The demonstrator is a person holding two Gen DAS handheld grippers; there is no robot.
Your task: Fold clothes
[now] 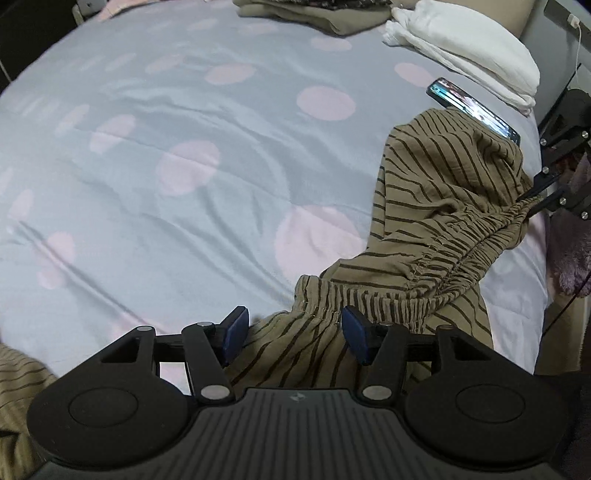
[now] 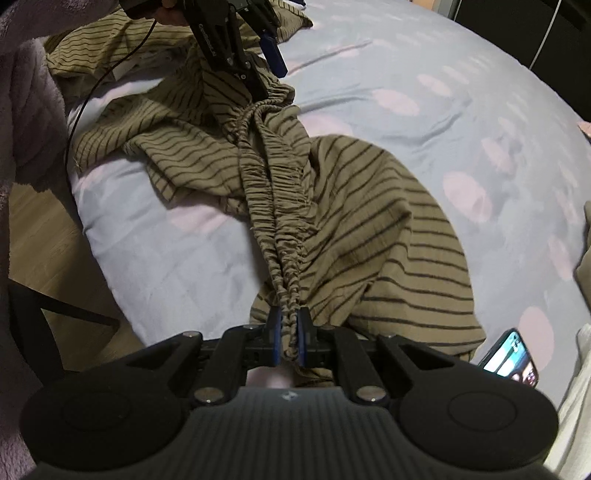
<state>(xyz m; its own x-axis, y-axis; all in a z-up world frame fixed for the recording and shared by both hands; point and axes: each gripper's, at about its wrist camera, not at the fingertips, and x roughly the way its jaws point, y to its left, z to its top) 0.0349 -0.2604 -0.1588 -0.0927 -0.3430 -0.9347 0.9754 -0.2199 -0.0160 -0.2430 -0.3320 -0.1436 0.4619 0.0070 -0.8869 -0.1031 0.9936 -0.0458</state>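
Olive striped trousers [image 1: 436, 206] with an elastic waistband lie crumpled on the bed near its right edge; they also fill the right wrist view [image 2: 354, 206]. My left gripper [image 1: 293, 332] is open, its blue pads either side of one end of the waistband [image 1: 325, 299], and it also shows at the top of the right wrist view [image 2: 262, 74]. My right gripper [image 2: 290, 332] is shut on the other end of the gathered waistband [image 2: 280, 236], which runs stretched between the two grippers. The right gripper also shows at the right edge of the left wrist view [image 1: 532, 199].
The bed has a light blue cover with pink dots [image 1: 184, 147]. A lit phone [image 1: 476, 109] lies beside the trousers. Folded white cloth [image 1: 472, 55] and folded olive clothes [image 1: 314, 14] sit at the far side. Wooden floor [image 2: 44, 236] lies beyond the bed edge.
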